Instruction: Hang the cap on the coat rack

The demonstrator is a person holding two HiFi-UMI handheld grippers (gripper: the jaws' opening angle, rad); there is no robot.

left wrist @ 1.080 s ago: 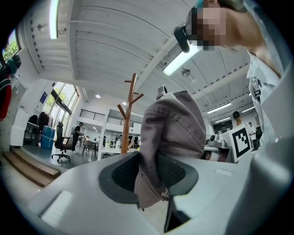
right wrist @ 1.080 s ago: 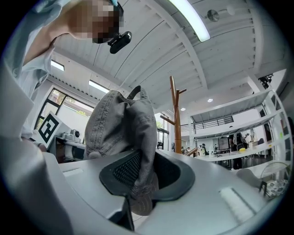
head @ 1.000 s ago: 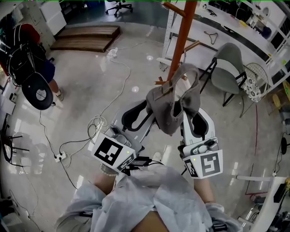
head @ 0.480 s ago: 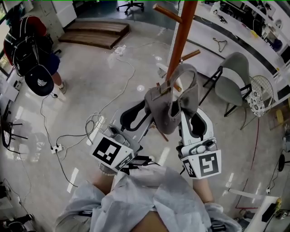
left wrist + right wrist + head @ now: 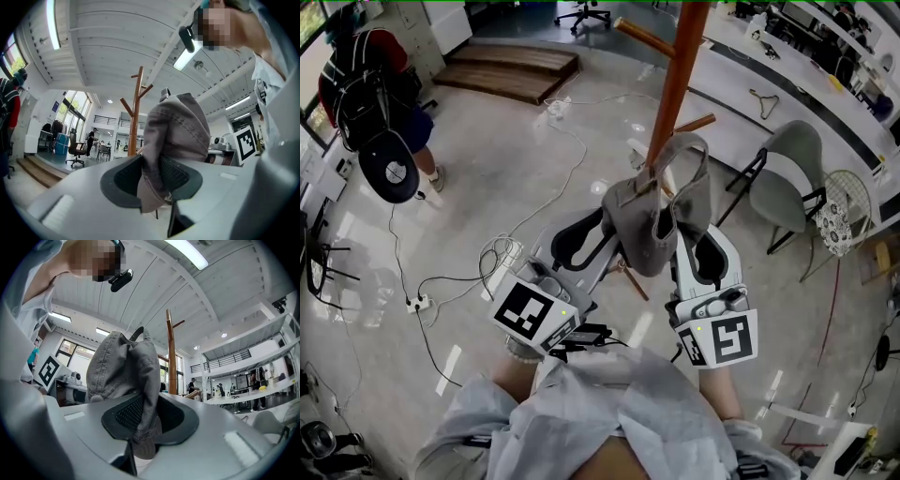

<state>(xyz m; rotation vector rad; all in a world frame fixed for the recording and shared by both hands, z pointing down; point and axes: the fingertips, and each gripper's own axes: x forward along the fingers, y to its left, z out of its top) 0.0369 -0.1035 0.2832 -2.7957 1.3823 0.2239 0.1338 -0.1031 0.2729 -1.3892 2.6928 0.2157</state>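
A grey cap hangs between my two grippers, just in front of the orange wooden coat rack. My left gripper is shut on the cap's left side, and the fabric is pinched between its dark pads. My right gripper is shut on the cap's right side, with cloth folded down between its pads. The rack's pole stands beyond the cap in the left gripper view and in the right gripper view. One of its pegs juts out just behind the cap's strap.
A person with a backpack stands at far left. A grey chair sits right of the rack. Cables trail over the glossy floor. A wooden platform lies at the back, and a long white table runs along the right.
Both grippers have carried the cap a little nearer the coat rack. Their grip on the cap looks the same.
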